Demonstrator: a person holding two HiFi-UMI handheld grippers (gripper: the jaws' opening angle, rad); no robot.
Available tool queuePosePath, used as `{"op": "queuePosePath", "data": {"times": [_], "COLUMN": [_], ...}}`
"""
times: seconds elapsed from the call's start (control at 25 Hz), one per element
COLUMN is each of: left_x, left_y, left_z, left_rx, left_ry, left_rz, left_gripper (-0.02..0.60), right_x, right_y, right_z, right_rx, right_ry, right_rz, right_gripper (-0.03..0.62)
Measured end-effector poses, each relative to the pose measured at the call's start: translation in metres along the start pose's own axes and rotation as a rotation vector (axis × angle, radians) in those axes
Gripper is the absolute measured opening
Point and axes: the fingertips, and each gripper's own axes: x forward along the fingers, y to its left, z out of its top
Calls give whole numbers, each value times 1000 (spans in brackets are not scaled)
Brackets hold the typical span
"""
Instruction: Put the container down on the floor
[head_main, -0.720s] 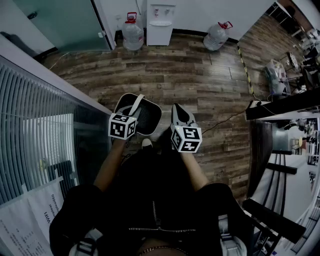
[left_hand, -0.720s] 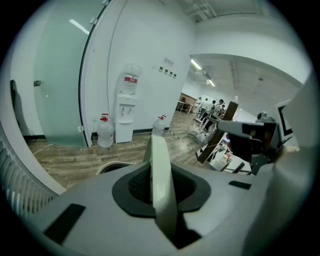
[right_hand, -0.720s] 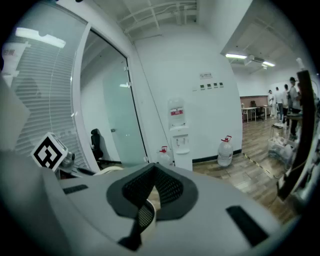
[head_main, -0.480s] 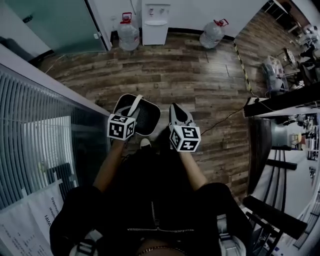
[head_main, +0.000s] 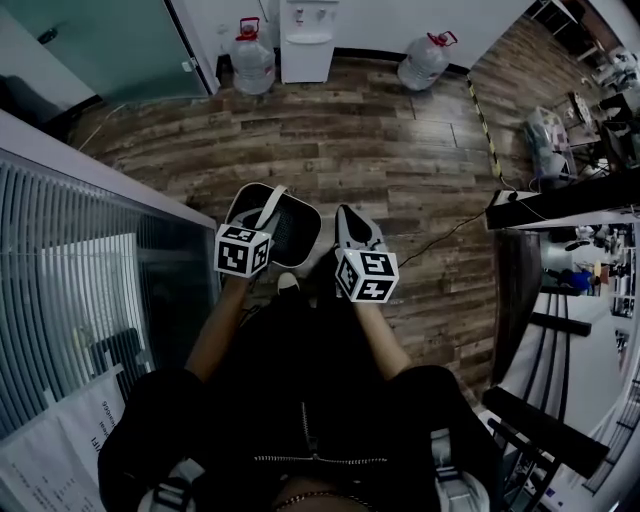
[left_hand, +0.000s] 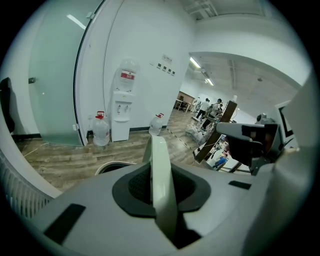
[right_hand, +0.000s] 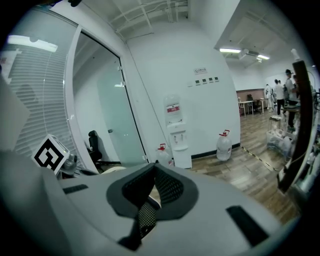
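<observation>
White-rimmed container (head_main: 295, 238) seems held off the wood floor (head_main: 400, 140), its handle (left_hand: 159, 150) pinched in left gripper (head_main: 262, 222); right gripper (right_hand: 151, 172) closed, empty; next: lower it level, then let go.

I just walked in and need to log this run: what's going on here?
A standing person holds a gripper in each hand. The left gripper is shut on the pale handle of a dark container. The container seems to hang just above the wooden floor, not yet set down. The right gripper is shut with nothing in it, beside the container.
</observation>
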Motion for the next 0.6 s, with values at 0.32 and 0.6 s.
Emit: {"op": "queuePosePath", "data": {"times": [0.32,0.6], "left_x": [21,46], "left_y": [7,13], "left_z": [7,27], "left_rx": [-14,-23], "left_ry": [24,46], "left_rz": [1,11], "left_gripper": [55,55], "right_x": [18,44], "right_y": [-12,-35], "right_z": [2,14], "right_rx": [-3,12], "right_ry": [24,47], "right_rz": [-2,3], "right_gripper": [9,9]}}
